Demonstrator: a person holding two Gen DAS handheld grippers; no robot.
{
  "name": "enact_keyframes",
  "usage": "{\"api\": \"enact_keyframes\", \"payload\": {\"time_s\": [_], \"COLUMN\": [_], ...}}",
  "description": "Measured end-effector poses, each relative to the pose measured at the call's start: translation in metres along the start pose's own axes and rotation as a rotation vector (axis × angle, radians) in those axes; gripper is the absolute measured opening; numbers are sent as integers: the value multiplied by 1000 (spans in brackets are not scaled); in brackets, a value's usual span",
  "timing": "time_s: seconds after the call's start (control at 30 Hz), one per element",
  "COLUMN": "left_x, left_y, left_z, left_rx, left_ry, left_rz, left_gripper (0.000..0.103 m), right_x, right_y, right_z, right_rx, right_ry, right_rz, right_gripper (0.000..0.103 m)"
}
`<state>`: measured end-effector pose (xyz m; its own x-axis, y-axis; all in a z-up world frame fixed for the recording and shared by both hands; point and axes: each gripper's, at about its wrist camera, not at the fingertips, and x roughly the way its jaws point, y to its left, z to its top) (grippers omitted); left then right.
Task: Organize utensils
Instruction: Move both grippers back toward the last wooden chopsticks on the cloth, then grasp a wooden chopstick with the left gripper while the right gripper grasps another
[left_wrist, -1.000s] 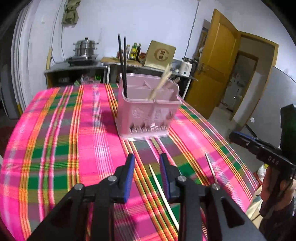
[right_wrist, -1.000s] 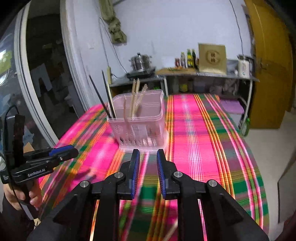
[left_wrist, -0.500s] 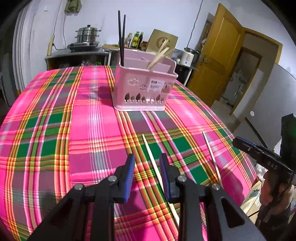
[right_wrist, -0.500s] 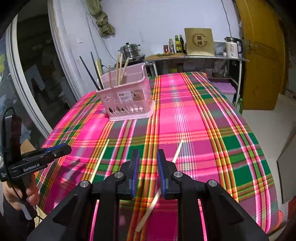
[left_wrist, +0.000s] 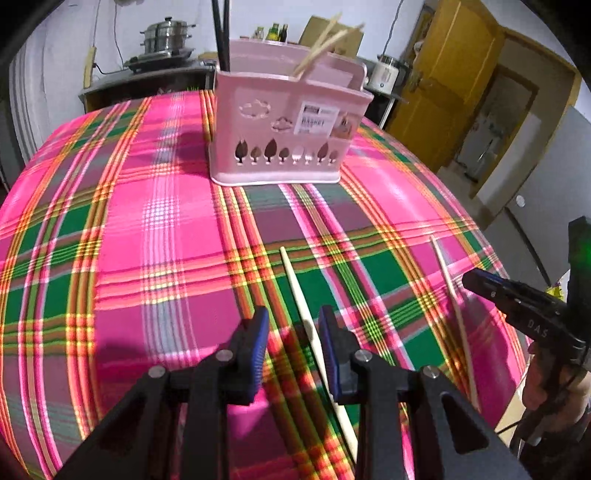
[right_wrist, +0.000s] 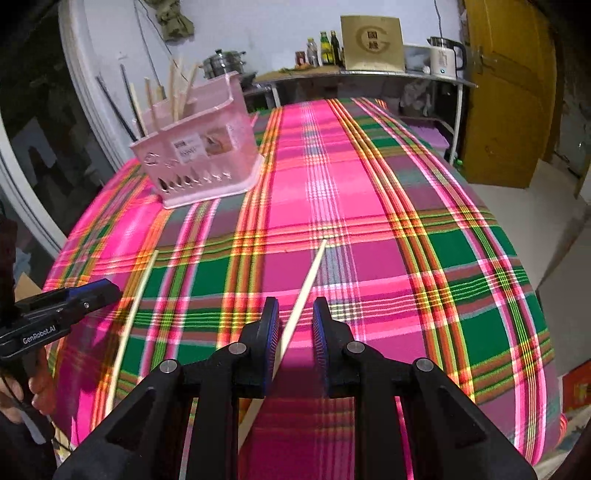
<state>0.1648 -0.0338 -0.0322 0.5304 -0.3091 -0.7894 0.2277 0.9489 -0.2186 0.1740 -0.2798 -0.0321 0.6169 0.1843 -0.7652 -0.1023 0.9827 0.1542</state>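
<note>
Two pale wooden chopsticks lie on the plaid tablecloth. My left gripper (left_wrist: 291, 325) is open, low over the cloth, with one chopstick (left_wrist: 299, 291) running between its jaws. My right gripper (right_wrist: 294, 319) is open with the other chopstick (right_wrist: 308, 284) between its jaws; that chopstick also shows in the left wrist view (left_wrist: 452, 295), next to the right gripper (left_wrist: 480, 282). The first chopstick shows in the right wrist view (right_wrist: 135, 306), by the left gripper (right_wrist: 99, 291). The pink utensil basket (left_wrist: 284, 125) stands further back, holding black and wooden chopsticks; it also shows in the right wrist view (right_wrist: 199, 155).
The table (right_wrist: 369, 184) drops off at its near and right edges. Behind it stand a counter with a steel pot (left_wrist: 164, 37), bottles (right_wrist: 327, 46), a box and a kettle (right_wrist: 443, 55). A yellow door (left_wrist: 439, 85) is at the right.
Both grippers have pulled back from the basket and dropped low toward the cloth. Each now has a chopstick between its open jaws.
</note>
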Motion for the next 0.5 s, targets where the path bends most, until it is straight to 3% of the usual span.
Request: {"api": "enact_keyframes", "payload": {"time_s": [0.17, 0.5], "left_x": [17, 23], "left_y": [-3, -24], "left_z": [7, 10], "left_rx": [12, 83], "left_ry": [40, 42], "left_rz": [33, 142], "left_gripper": [29, 29], "right_x": [18, 38], "right_y": [1, 10], "right_z": [10, 19], "right_rx": [-3, -34], "right_ry": [36, 72], "right_rz": [-21, -108], "right_gripper": [19, 19]}}
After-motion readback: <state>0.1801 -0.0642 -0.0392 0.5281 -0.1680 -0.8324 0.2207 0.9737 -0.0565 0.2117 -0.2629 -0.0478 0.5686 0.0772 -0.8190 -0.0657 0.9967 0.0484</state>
